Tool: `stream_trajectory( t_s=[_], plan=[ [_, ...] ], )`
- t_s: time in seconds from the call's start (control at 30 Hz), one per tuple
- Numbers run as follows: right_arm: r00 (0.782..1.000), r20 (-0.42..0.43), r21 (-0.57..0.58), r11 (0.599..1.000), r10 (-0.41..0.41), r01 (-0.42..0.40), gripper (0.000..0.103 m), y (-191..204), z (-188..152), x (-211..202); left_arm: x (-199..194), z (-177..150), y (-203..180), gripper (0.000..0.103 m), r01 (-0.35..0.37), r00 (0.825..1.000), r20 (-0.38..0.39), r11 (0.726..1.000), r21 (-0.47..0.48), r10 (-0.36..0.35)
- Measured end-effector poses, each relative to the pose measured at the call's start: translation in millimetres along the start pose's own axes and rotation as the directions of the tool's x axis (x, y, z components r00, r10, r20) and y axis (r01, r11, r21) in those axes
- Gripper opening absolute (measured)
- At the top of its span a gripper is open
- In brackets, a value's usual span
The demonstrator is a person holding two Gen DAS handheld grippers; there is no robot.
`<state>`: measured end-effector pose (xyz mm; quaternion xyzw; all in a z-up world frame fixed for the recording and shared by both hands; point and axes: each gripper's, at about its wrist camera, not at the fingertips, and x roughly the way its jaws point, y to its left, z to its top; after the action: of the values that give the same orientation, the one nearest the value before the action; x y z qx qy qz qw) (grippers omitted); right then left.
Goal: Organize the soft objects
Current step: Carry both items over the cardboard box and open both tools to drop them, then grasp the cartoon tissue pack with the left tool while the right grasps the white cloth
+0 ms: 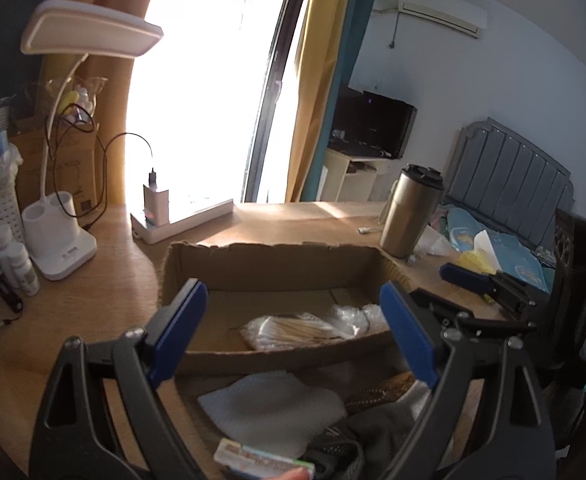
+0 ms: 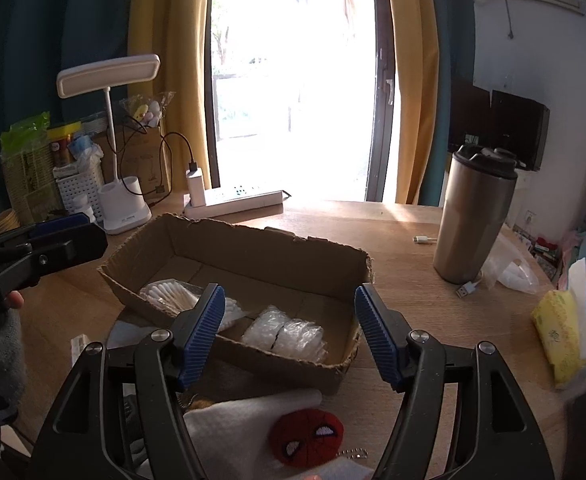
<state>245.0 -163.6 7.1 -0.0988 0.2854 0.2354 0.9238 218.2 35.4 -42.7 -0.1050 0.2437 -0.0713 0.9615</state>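
An open cardboard box (image 1: pixel 269 268) (image 2: pixel 253 252) sits on the wooden desk. In it lie a bag of cotton swabs (image 1: pixel 289 332) (image 2: pixel 173 298) and a clear bubble-wrap packet (image 1: pixel 353 316) (image 2: pixel 289 334). In front of the box lie a white cloth (image 1: pixel 273 408) (image 2: pixel 245 428), a red Spider-Man plush head (image 2: pixel 307 436), dark fabric (image 1: pixel 377 428) and a small packet (image 1: pixel 261 460). My left gripper (image 1: pixel 293 332) (image 2: pixel 59 226) is open and empty above the box's near edge. My right gripper (image 2: pixel 289 332) (image 1: pixel 465 276) is open and empty above the box's near right corner.
A white desk lamp (image 1: pixel 59 240) (image 2: pixel 123 204), a power strip (image 1: pixel 181 220) (image 2: pixel 233 200) and a white basket (image 2: pixel 79 188) stand at the back left. A steel tumbler (image 1: pixel 409 216) (image 2: pixel 473 216) stands right of the box. A yellow tissue pack (image 2: pixel 561 336) lies at the right edge.
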Motion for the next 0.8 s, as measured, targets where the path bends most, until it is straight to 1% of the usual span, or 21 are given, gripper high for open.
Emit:
stream_trajectory(
  t_s=[0.33, 0.6, 0.8],
  plan=[
    [0.999, 0.041, -0.007, 1.0, -0.001, 0.002, 0.071, 9, -7, -41, -33, -7, 1, 0.09, -0.013, 1.0, 0.009, 1.0, 0.013, 0.012],
    [0.999, 0.037, 0.002, 1.0, -0.002, 0.002, 0.071, 11, -19, -61, -51, -18, 0, 0.09, -0.015, 1.0, 0.004, 1.0, 0.001, 0.015],
    [1.0, 0.015, -0.008, 1.0, 0.007, -0.007, 0.071, 18, -30, -65, -58, -31, -1, 0.09, -0.012, 1.0, -0.014, 1.0, -0.006, 0.012]
  ],
)
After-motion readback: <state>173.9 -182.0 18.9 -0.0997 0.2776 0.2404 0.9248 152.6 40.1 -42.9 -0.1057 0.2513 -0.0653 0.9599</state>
